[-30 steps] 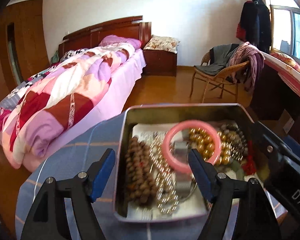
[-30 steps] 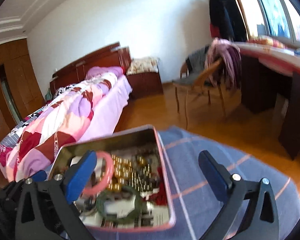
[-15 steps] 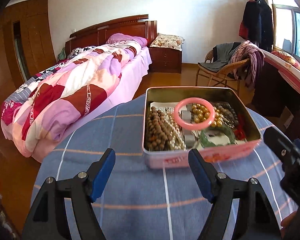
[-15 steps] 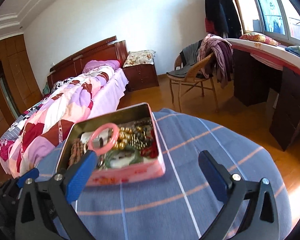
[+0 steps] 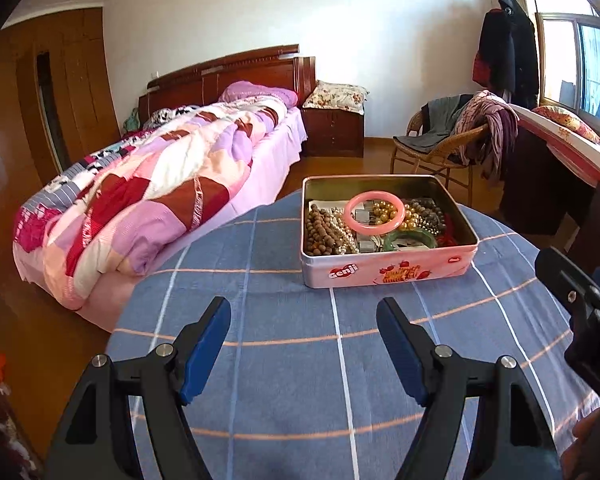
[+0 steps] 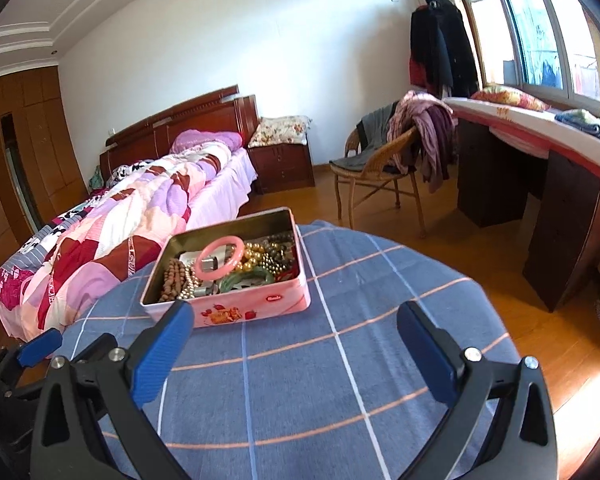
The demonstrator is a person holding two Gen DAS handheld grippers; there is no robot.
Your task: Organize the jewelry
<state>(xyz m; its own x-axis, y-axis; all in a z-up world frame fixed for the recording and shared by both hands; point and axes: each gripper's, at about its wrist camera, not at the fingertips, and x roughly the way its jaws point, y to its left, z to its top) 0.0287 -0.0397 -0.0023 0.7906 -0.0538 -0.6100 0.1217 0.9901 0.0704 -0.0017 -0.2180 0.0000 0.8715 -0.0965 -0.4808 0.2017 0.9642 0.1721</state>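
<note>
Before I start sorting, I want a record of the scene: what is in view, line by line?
tin: one, pink, open, on the table
bangle: one, pink, on top of the jewelry in the tin
bangle: one, green, in the tin, near its front wall
wooden beads: one strand, brown, left part of the tin
gold beads: one strand, right of the pink bangle
tablecloth: one, blue checked, over the table
bed: one, patchwork quilt, left
wicker chair: one, clothes draped on it
left tool: open, empty
right tool: open, empty
</note>
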